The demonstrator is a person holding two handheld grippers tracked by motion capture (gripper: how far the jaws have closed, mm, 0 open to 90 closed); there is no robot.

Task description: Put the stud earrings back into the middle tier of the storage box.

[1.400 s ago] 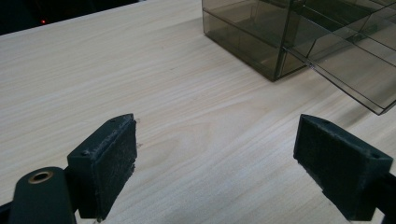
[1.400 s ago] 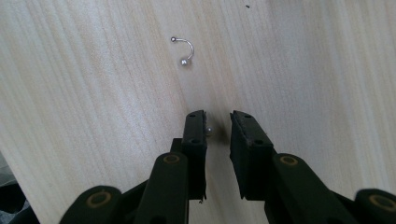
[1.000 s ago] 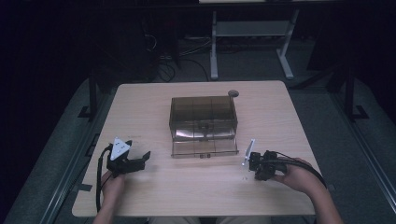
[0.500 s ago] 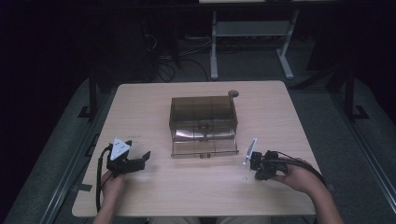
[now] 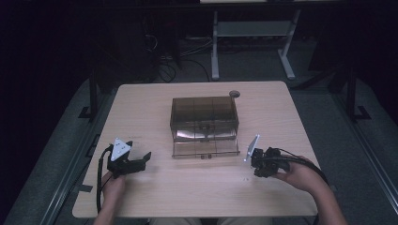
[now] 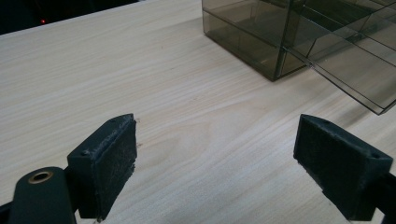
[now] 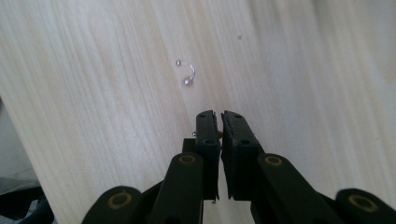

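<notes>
Right gripper [image 7: 215, 116] pinched on a small metal piece [image 7: 194, 134] — smoky organiser box [image 5: 204, 125], drawer out, looks empty.

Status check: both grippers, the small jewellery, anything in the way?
Left gripper open, idle. Right gripper shut on small metal piece. Curved barbell loose on table. Path clear.

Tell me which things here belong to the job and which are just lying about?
In the job: right gripper, shut; curved silver barbell ahead of it; smoky drawer box, drawer pulled out.
Lying about: left gripper, open and idle; round table grommet; floor cables.
</notes>
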